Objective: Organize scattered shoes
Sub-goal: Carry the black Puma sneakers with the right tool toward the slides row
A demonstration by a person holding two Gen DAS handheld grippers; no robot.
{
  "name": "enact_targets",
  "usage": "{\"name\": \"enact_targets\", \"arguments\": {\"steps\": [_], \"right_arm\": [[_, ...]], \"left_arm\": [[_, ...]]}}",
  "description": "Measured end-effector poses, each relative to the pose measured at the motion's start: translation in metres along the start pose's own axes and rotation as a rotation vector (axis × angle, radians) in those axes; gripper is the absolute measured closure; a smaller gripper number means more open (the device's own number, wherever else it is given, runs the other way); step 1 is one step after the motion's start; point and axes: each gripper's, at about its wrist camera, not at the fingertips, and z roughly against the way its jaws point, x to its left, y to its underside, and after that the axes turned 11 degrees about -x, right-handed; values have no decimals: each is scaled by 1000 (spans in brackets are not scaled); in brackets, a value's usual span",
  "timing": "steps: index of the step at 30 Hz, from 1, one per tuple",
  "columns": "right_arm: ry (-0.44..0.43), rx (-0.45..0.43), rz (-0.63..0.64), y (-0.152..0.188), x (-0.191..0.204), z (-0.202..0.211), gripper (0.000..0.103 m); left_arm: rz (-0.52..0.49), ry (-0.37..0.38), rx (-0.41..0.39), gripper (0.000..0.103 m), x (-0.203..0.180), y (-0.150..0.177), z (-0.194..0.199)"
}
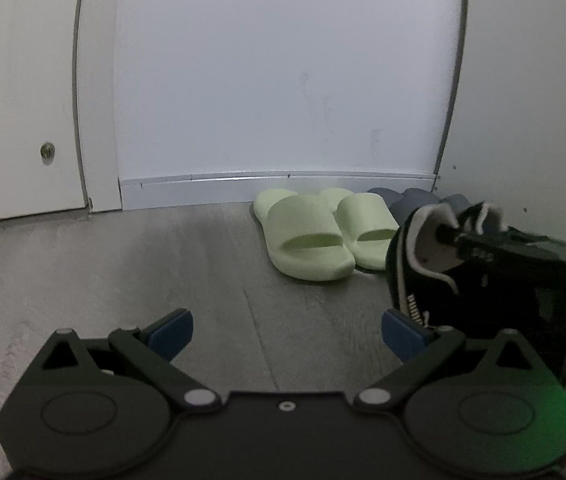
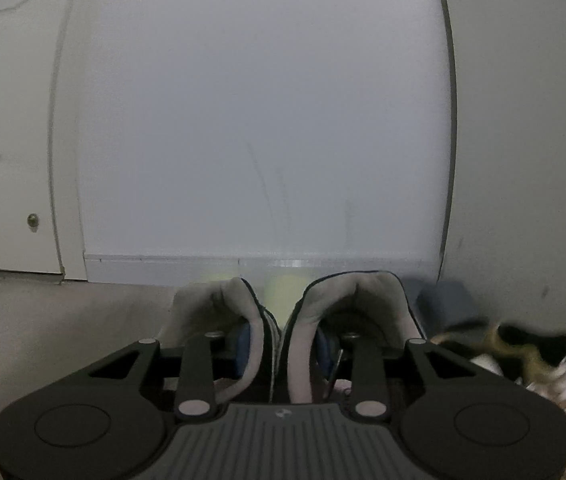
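Note:
My right gripper point(image 2: 281, 344) is shut on a pair of black sneakers with grey lining point(image 2: 367, 296). One finger sits inside each shoe and the two inner collars are pinched together. In the left wrist view the right gripper point(image 1: 449, 234) carries the black sneakers point(image 1: 415, 280) above the floor, just right of a pair of pale green slippers point(image 1: 311, 236) set side by side near the wall. My left gripper point(image 1: 287, 332) hangs open over bare floor, its blue pads point(image 1: 171, 332) wide apart and holding nothing.
Grey-blue slippers point(image 1: 415, 198) lie in the corner behind the green pair, against the baseboard point(image 1: 203, 188). A dark shoe with yellow trim and white laces point(image 2: 523, 348) lies blurred at the right. A white door point(image 1: 15, 120) stands at the left. Grey wood floor point(image 1: 143, 260) stretches left.

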Motion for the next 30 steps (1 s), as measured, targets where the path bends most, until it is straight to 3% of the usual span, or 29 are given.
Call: {"name": "enact_targets", "arguments": {"steps": [16, 30], "right_arm": [[30, 375, -59, 14, -27, -87, 68], [-38, 450, -52, 4, -22, -131, 67]], "left_arm": [[114, -57, 37, 1, 19, 19, -47], [146, -91, 48, 1, 30, 23, -52]]}}
